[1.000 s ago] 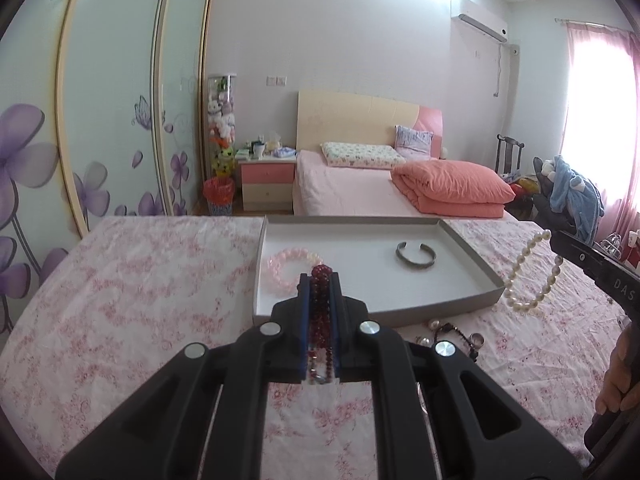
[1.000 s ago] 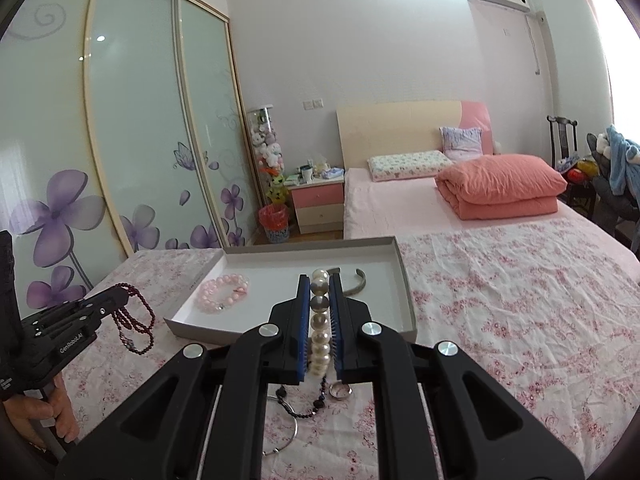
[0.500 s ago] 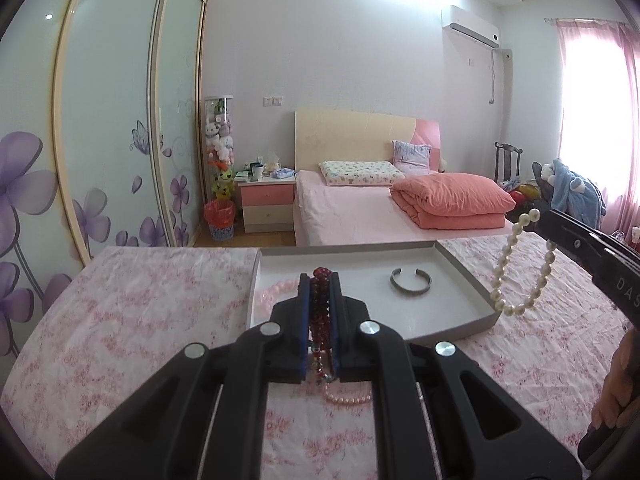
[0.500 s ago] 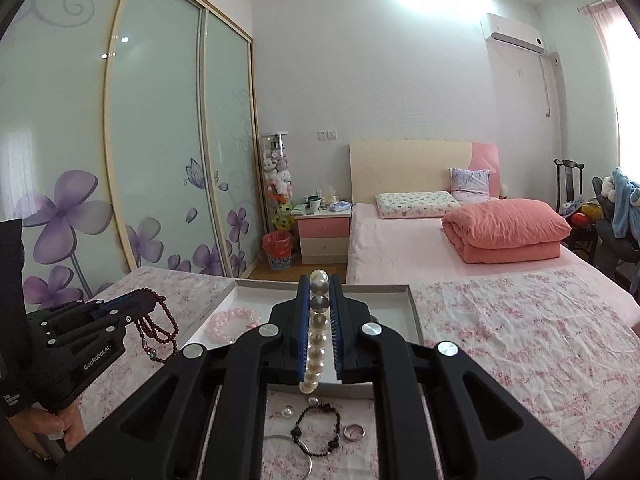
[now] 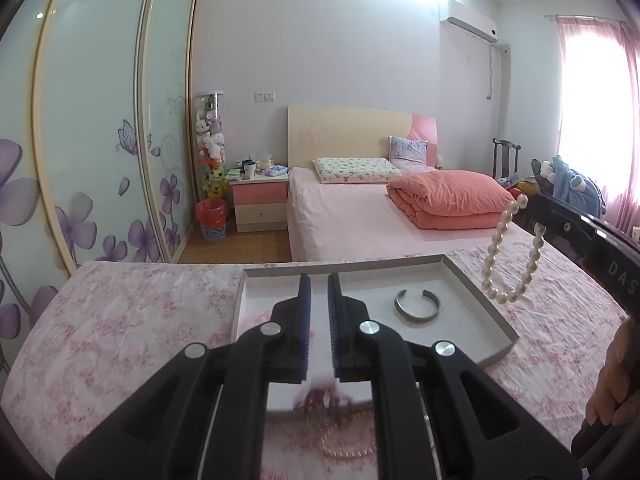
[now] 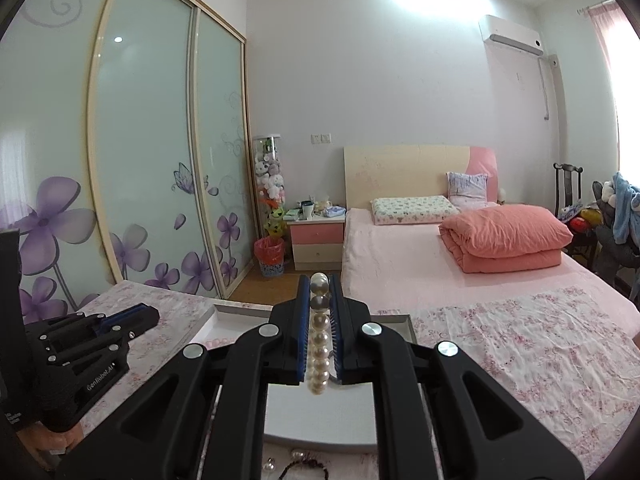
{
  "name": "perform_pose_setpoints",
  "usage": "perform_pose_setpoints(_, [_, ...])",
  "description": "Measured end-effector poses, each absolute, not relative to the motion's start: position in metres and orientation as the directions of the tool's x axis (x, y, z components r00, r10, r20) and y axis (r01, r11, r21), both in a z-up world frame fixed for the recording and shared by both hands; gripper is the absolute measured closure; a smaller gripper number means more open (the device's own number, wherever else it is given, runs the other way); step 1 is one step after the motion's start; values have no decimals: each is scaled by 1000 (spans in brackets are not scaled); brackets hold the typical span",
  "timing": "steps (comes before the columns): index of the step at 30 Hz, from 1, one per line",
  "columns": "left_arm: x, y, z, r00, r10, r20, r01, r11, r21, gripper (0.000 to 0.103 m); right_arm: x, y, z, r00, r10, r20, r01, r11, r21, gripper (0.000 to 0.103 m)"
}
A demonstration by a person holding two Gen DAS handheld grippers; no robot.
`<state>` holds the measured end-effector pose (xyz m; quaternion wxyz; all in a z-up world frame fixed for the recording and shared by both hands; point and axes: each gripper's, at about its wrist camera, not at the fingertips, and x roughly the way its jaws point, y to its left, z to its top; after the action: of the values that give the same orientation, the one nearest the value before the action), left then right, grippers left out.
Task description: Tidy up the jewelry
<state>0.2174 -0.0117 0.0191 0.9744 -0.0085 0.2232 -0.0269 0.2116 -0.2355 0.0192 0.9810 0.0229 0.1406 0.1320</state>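
My left gripper (image 5: 319, 280) is open and empty above the near left part of the grey tray (image 5: 472, 284). A blurred dark red bead bracelet (image 5: 322, 402) shows below it at the tray's near edge. A silver cuff (image 5: 417, 306) lies in the tray. My right gripper (image 6: 320, 280) is shut on a white pearl bracelet (image 6: 319, 344) and holds it in the air over the tray (image 6: 410, 322). In the left wrist view the pearl bracelet (image 5: 510, 256) hangs as a loop from the right gripper (image 5: 534, 204).
The tray sits on a pink floral cloth (image 5: 120, 320). A pink pearl strand (image 5: 348, 446) lies on the cloth near the tray's front. A dark bead bracelet (image 6: 304, 470) and small pieces lie on the cloth below the right gripper. A bed (image 5: 360, 216) stands behind.
My left gripper has opened and let go of the dark red bracelet, which has dropped toward the tray. My right gripper has risen with the pearl bracelet.
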Motion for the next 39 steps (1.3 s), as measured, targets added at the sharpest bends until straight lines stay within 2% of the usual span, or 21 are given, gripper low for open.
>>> perform_pose_setpoints(1, [224,-11,18,896,-59,-441,49,998,-34,102,218,-235,16,922,267,-281,-252,964,88,92])
perform_pose_setpoints(6, [261,-2,4,860,-66,-506,27,996,-84,102,248,-228,2,900,276,-338,-252,961,115,92])
perform_pose_setpoints(10, [250,11,-5,818,-160,-552,86,984,-157,101,244,-228,-7,888,285,-361,-264,959,107,92])
perform_pose_setpoints(12, [235,13,-16,799,-164,-578,106,985,-134,89,240,-231,-10,883,287,-371,-268,958,102,92])
perform_pose_setpoints(13, [229,13,-24,788,-167,-592,112,985,-129,67,240,-230,-12,879,292,-378,-270,957,110,92])
perform_pose_setpoints(14, [226,13,-31,779,-165,-605,110,986,-128,60,239,-232,-13,874,298,-383,-273,955,119,92])
perform_pose_setpoints(19, [220,5,-61,720,-202,-664,149,979,-136,60,233,-233,-16,870,298,-394,-273,955,119,92])
perform_pose_setpoints(23, [225,-9,-68,710,-181,-681,183,981,-70,60,232,-237,-15,872,290,-395,-261,957,127,92])
perform_pose_setpoints(24, [227,-9,-69,708,-173,-684,180,982,-63,61,233,-239,-15,872,288,-395,-257,957,132,92])
perform_pose_setpoints(30, [233,-16,-71,704,-163,-691,208,978,-19,88,234,-244,-18,871,287,-399,-250,958,143,92])
perform_pose_setpoints(33, [232,-19,-69,713,-141,-687,207,978,15,92,234,-246,-18,872,287,-396,-245,957,153,92])
perform_pose_setpoints(34, [230,-20,-67,726,-137,-674,205,979,22,102,234,-246,-18,873,288,-394,-246,957,155,92])
perform_pose_setpoints(39, [228,-15,-49,757,-161,-633,204,979,-5,102,230,-246,-12,877,297,-377,-257,954,153,92])
